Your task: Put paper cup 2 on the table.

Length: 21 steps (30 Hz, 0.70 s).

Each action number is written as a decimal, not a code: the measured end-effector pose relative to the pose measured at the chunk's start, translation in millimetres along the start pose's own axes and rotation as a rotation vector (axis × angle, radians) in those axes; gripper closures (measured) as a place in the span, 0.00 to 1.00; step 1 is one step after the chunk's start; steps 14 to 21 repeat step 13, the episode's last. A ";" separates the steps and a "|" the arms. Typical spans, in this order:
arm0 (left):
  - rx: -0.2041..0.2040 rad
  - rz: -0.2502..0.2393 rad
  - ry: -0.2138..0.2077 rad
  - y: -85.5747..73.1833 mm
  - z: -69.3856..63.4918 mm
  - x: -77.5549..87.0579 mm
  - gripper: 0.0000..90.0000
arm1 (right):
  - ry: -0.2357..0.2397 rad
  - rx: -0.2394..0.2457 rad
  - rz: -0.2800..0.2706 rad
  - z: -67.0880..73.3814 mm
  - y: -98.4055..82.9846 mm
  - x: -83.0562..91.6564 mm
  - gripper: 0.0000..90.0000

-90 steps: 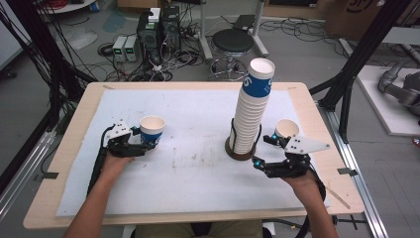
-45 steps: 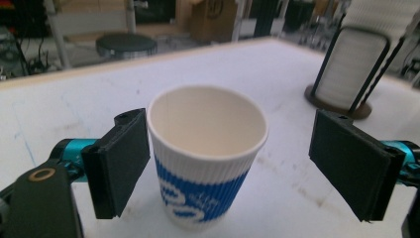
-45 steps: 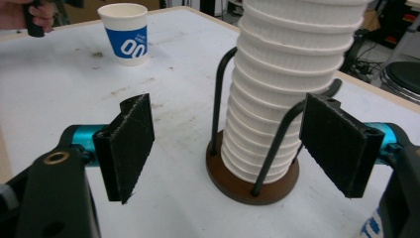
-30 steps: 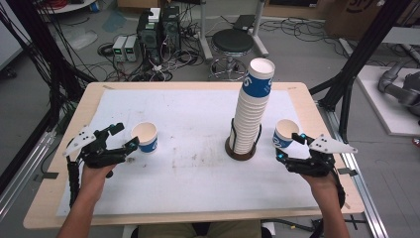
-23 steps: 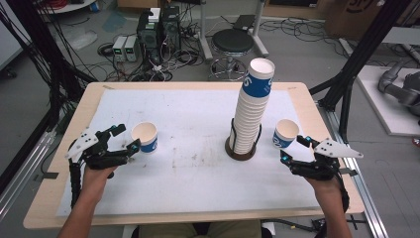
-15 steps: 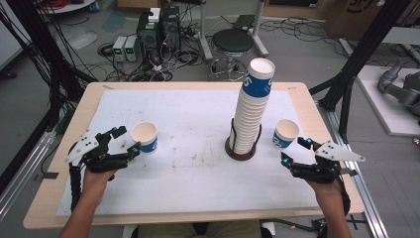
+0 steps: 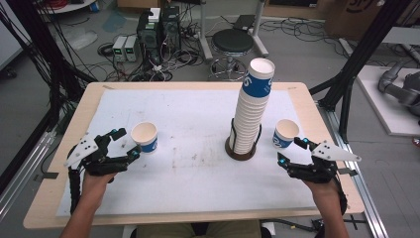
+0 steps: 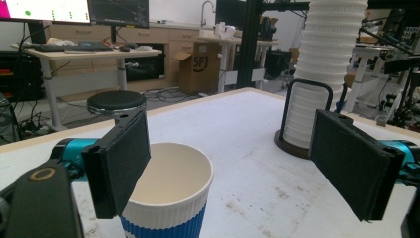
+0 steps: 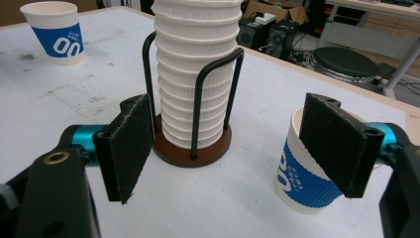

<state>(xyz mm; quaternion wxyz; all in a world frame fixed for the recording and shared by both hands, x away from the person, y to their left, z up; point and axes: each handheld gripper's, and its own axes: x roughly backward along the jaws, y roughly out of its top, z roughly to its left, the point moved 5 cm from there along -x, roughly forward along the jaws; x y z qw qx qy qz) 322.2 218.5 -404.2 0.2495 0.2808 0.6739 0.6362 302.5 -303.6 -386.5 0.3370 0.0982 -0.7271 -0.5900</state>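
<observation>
Two white paper cups with blue bands stand upright on the white mat. The left cup (image 7: pixel 144 136) (image 8: pixel 168 198) sits just beyond my left gripper (image 7: pixel 127 142) (image 8: pixel 237 163), which is open; its left jaw partly hides the cup. The right cup (image 7: pixel 286 133) (image 9: pixel 302 178) stands just ahead of my right gripper (image 7: pixel 290 150) (image 9: pixel 233 148), open too, with the cup partly behind its right jaw. Between the cups rises a tall stack of cups (image 7: pixel 252 104) (image 9: pixel 195 74) (image 8: pixel 322 69) in a black wire holder on a round brown base (image 7: pixel 241 149).
The mat covers a wooden table (image 7: pixel 317 119) whose edges lie close to both hands. Off the far edge stand a black stool (image 7: pixel 233 42), computer boxes (image 7: pixel 158 25) and cables on the floor. The left cup also shows far off (image 9: pixel 54 32) in the right gripper view.
Both grippers, shut on the cups three seconds ago, have let go and drawn back toward the person. Over the last second the right gripper slid a little farther back. The cups stay put.
</observation>
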 end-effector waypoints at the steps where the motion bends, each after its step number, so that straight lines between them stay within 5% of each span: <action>1: -0.001 0.001 0.002 0.1 0.0 -0.4 0.18 | -0.002 -0.003 -0.003 -0.4 0.0 0.7 0.24; 21: -0.004 -0.003 -0.008 0.7 -0.7 -4.5 0.18 | -0.018 -0.003 -0.007 -3.9 -0.7 6.4 0.24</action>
